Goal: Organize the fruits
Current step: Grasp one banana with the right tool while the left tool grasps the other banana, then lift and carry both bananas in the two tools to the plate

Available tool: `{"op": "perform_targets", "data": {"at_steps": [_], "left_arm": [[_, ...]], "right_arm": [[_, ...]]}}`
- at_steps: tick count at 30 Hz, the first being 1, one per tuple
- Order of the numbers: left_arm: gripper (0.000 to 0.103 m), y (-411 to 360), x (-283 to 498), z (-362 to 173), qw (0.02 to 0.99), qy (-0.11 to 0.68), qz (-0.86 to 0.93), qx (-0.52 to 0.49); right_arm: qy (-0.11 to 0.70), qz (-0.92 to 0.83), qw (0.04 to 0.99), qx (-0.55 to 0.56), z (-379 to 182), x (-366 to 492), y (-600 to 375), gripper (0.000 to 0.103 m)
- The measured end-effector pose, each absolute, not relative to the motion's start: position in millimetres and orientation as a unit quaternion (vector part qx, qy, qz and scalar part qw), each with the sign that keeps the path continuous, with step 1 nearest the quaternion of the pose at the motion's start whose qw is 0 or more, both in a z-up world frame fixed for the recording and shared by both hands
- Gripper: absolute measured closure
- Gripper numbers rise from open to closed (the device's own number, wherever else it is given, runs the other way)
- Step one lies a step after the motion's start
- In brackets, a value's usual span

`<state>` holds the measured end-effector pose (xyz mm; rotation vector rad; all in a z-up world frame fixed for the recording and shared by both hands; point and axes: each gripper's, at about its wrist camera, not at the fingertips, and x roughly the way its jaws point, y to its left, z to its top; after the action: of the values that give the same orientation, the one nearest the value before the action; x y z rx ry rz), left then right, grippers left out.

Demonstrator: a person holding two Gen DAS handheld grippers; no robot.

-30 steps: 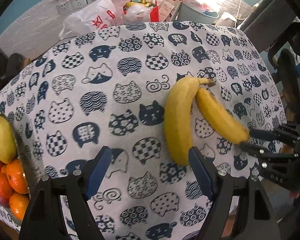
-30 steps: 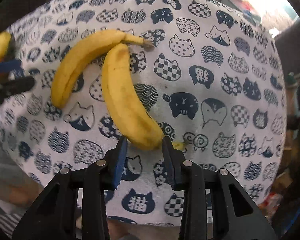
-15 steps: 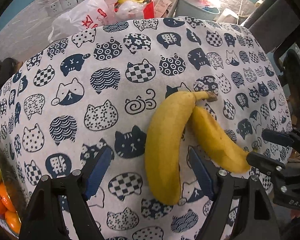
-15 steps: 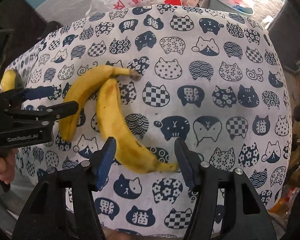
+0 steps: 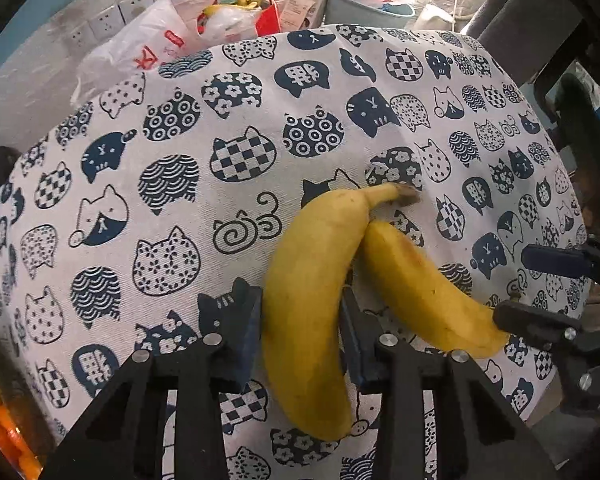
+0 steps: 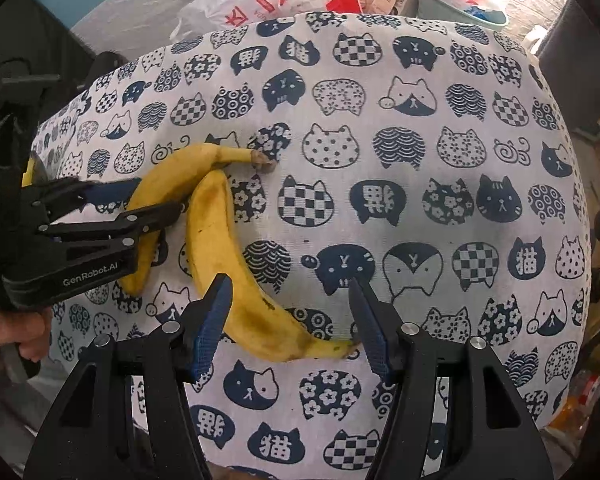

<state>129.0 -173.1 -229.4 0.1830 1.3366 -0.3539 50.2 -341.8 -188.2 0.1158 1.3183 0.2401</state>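
Two bananas lie joined at the stem on the cat-print tablecloth (image 5: 172, 120), and the step in hand looks like the pickup of that pair for the fruit pile. In the left wrist view the left gripper (image 5: 300, 320) is clamped on the larger banana (image 5: 308, 300) at lower centre, its blue pads pressed against both flanks of the fruit. The smaller banana (image 5: 424, 292) runs toward the lower right of that frame, where its tip sits between the fingers of the other claw.

In the right wrist view the right gripper (image 6: 290, 320) stands with its jaws apart at the bottom centre — the smaller banana's lower end lies between them, with no pad pressing on it that I can see. The left claw shows at the left of this frame, gripped by a hand (image 6: 8, 340).

A sliver of orange fruit (image 5: 4, 436) shows at the lower left edge of the left wrist view, likely the collecting spot.

The next move, as I judge it, calls for a steady lift toward that lower left corner — the stem joint may part or drag the second banana, so the right claw may need to close first.
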Motion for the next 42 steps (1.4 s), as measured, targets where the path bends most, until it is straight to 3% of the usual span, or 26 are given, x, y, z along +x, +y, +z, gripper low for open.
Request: {"op": "perform_targets", "data": {"at_steps": [21,23,32,42], "left_arm": [[0.067,-117.7,99.7,-201.4,0.777,0.61,-0.147,0.046],[0.067,-116.3,98.1,-200.4,0.777,0.61,-0.147,0.045],[0.067,-106.4,88.9,-188.9,0.782,0.606,-0.143,0.036],[0.067,-99.4,77.5,-169.9,0.792,0.593,-0.142,0.035]], "right_arm": [[0.608,0.158,0.778,-0.019,-223.0,68.8,-264.8,0.042],[0.609,0.155,0.777,-0.028,-226.6,68.0,-261.8,0.059],[0.596,0.152,0.787,-0.048,-220.7,63.3,-254.3,0.069],[0.572,0.169,0.802,-0.028,-193.1,52.1,-249.7,0.069]]}}
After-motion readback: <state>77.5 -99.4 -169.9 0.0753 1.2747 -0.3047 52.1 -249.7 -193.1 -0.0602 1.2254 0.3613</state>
